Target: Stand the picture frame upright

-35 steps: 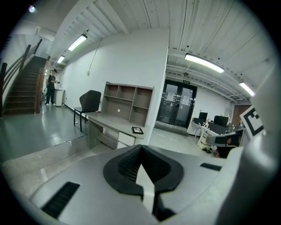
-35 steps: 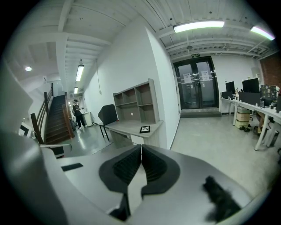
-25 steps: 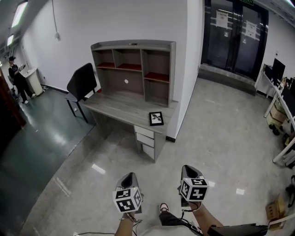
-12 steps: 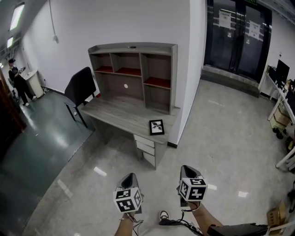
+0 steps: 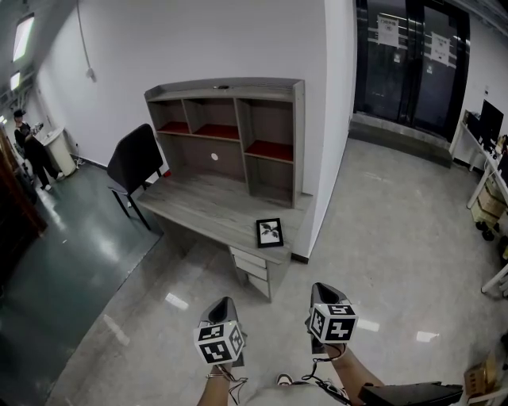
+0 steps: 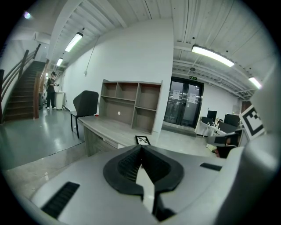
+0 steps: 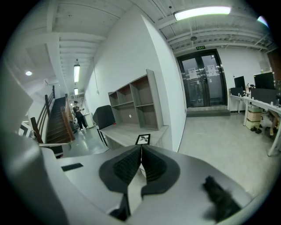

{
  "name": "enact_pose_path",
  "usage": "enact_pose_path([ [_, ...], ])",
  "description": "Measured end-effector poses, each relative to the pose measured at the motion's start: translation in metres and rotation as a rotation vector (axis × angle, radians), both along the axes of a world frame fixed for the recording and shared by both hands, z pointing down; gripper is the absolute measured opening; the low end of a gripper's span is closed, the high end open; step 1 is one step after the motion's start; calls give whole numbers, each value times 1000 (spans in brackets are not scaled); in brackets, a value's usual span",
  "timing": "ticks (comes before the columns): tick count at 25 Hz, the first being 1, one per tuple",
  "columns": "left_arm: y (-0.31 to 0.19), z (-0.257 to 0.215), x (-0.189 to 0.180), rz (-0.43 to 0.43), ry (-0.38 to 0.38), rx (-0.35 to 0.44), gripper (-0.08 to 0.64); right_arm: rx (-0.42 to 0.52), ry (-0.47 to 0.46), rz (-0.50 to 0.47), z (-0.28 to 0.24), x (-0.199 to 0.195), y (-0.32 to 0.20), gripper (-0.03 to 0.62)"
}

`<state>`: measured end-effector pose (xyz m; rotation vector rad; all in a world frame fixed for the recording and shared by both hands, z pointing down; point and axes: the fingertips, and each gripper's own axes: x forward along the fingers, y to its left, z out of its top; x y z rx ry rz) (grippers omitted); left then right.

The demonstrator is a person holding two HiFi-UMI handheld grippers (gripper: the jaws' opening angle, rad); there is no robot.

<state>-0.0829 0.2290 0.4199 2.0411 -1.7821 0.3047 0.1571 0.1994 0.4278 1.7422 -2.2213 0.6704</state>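
A wide indoor room seen from above. A grey wooden desk (image 5: pixel 198 208) stands against a white wall (image 5: pixel 198 40), on a pale, glossy floor (image 5: pixel 381 238) that gives way to a darker, shiny area at the left. On the back of the desk sits an open shelf unit (image 5: pixel 274 127) with several compartments, some lined in red. A black chair (image 5: pixel 133 158) stands at the desk's left end, and drawers (image 5: pixel 252 263) hang under its right end.

The picture frame (image 5: pixel 269 232), black with a white mat, lies flat on the desk top near the front right corner, above the drawers and just in front of the shelf unit's right end. Nothing touches it.

At the bottom of the head view the person holds both grippers out over the floor, well apart from the desk. The left gripper (image 5: pixel 225 302) has its jaws pressed together with nothing between them; the right gripper (image 5: pixel 321 290) is likewise closed and empty.

Dark glass double doors (image 5: pixel 409 59) fill the far right wall, with work tables (image 5: pixel 486 151) beside them. A person (image 5: pixel 30 147) stands far off at the left, near a staircase (image 6: pixel 22 94). Long strip lights (image 7: pixel 202 12) run along the ceiling.
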Motion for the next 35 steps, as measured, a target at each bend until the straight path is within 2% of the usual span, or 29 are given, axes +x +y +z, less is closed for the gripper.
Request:
enact_pose_path([
  [9, -50, 3, 10, -14, 8, 6, 12, 8, 9, -26, 0, 8, -54, 32],
  [23, -77, 22, 14, -14, -3, -46, 12, -61, 8, -41, 29, 10, -76, 32],
  [28, -99, 22, 16, 6, -3, -37, 12, -57, 12, -22, 30, 13, -93, 32],
  [35, -145, 23, 5, 16, 12, -18, 12, -42, 29, -28, 27, -4, -137, 32],
])
